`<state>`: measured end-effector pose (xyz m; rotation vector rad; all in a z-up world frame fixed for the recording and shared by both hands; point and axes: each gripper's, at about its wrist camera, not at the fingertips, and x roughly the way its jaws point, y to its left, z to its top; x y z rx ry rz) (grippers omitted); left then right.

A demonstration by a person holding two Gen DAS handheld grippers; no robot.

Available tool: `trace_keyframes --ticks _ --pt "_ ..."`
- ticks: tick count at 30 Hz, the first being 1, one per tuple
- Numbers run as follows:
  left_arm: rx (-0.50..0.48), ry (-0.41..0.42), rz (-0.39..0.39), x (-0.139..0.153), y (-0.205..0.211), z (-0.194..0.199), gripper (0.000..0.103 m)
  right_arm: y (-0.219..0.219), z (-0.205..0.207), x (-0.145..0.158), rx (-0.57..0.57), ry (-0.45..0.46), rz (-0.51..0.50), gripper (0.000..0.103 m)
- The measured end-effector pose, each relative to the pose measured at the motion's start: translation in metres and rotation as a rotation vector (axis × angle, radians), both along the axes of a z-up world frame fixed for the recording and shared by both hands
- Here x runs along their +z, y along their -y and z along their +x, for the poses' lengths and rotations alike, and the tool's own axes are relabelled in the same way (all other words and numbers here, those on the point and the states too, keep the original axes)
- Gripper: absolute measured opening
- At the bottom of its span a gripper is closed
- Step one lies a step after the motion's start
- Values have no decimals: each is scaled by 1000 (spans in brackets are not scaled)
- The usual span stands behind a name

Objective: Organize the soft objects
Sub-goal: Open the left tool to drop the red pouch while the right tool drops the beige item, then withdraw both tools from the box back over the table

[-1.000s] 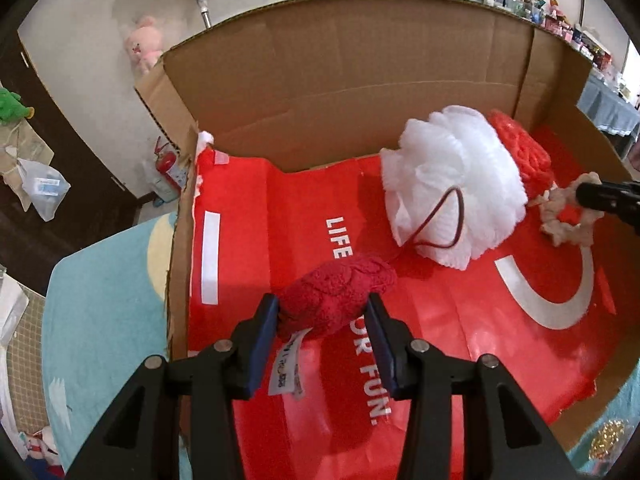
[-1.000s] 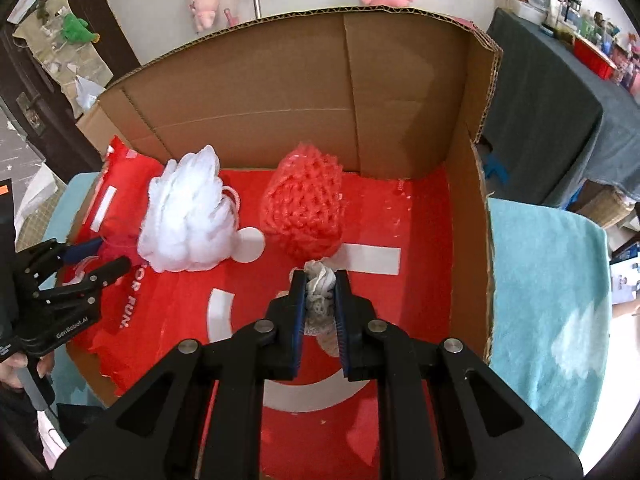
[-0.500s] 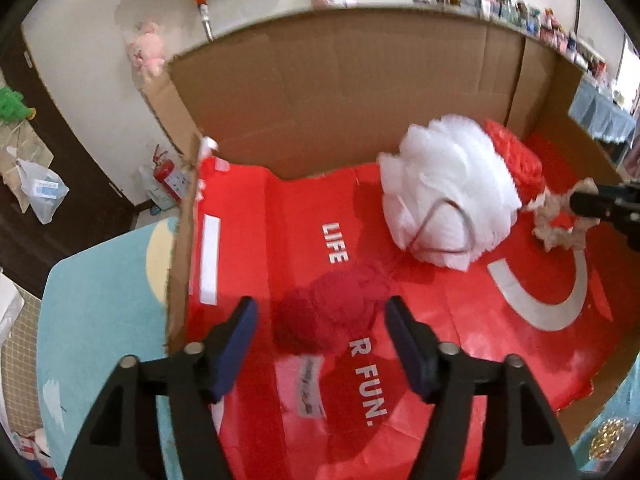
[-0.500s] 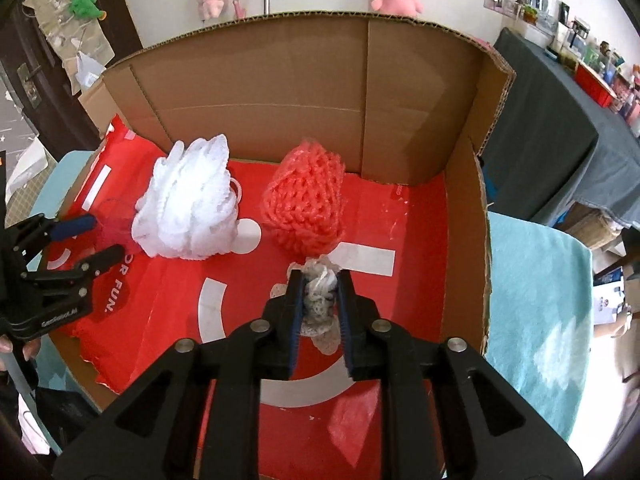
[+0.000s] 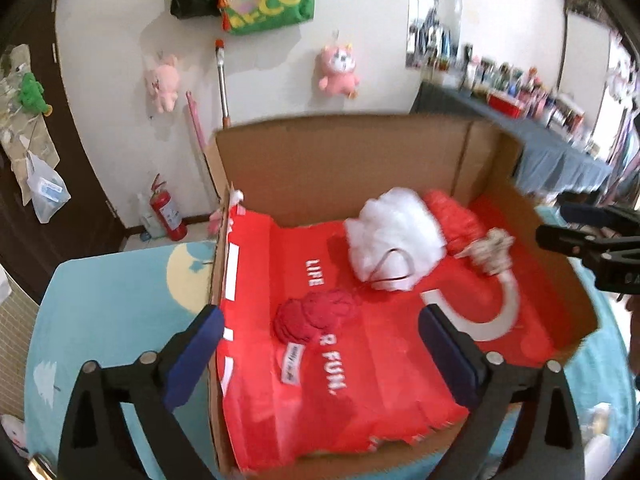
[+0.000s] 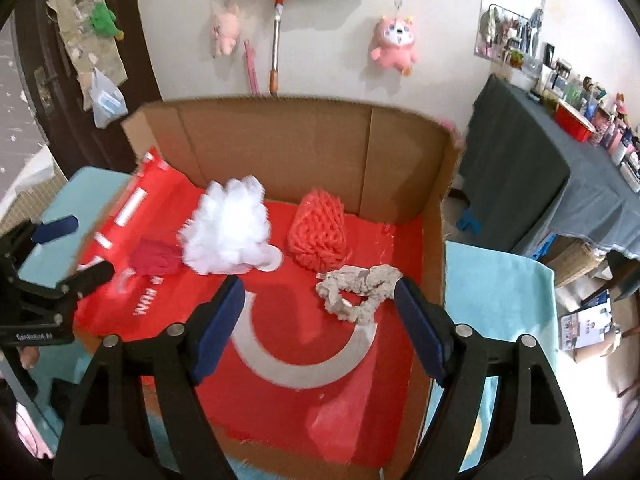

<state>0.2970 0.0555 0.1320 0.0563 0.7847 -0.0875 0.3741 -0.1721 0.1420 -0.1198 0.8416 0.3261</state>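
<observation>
1. Open brown cardboard box [image 6: 304,152], floor lined with a red printed plastic bag [image 6: 360,400].
2. Contents, left to right: dark red knitted cloth [image 5: 316,316] at near left; white mesh bath pouf [image 6: 228,236]; orange-red chunky knitted pad [image 6: 318,230] by the far wall; beige fabric scrunchie [image 6: 360,290] at right.
3. Left tongs [image 5: 320,344] spread wide above the red cloth, empty.
4. Right tongs [image 6: 318,320] spread wide, just near of the scrunchie, empty.

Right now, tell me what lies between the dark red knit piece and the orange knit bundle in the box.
The white mesh pouf sits between the dark red knit piece and the orange knit bundle, clearest in the right wrist view.
</observation>
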Motion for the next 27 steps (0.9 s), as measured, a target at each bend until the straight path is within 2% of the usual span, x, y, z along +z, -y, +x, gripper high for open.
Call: trace_keyframes --ticks 4,9,11,13,16,21,27 --pt "-15 100 -18 27 5 -40 103 5 -39 29 3 76 35 82" --pt "-30 216 -92 59 8 -95 103 13 -98 62 5 182 87 87" --pt "-36 269 -102 69 11 -119 103 15 -129 75 0 260 75 91" --pt "-35 328 -103 77 15 -144 103 14 -158 85 1 337 59 92" --pt "-42 366 -132 80 18 -172 103 19 -201 96 6 425 100 97" --pt "-38 471 -108 80 29 -224 103 27 -264 98 -17 540 133 98" --pt "-49 536 -121 65 39 -268 103 37 -323 75 -82 630 162 98"
